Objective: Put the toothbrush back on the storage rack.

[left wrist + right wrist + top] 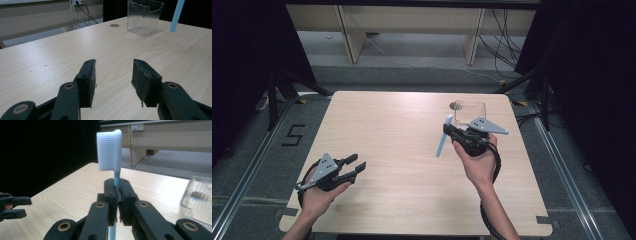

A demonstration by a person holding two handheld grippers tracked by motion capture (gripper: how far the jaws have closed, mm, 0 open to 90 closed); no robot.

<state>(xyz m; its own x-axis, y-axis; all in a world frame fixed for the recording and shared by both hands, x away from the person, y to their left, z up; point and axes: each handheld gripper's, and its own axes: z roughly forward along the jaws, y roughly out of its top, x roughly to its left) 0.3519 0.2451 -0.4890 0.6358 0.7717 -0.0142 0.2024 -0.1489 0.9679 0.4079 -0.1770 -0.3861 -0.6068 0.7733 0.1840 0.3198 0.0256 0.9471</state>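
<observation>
A light-blue toothbrush [441,144] with white bristles [107,151] is clamped by its neck in my right gripper [448,131], which is shut on it above the right half of the table; the head stands upright above the jaws [117,185]. A clear ribbed plastic holder [470,113] stands just beyond that gripper, near the table's far right edge. My left gripper [357,164] hovers low over the near left of the table, open, with nothing between its pads [114,67]. From there the holder [144,16] and the toothbrush handle [177,15] appear far ahead.
The light wooden table [402,150] has a small round grommet [455,105] beside the holder. Black curtains flank both sides. Wooden furniture legs and cables stand on the floor beyond the far edge. My left gripper [23,206] shows at the left edge of the right gripper view.
</observation>
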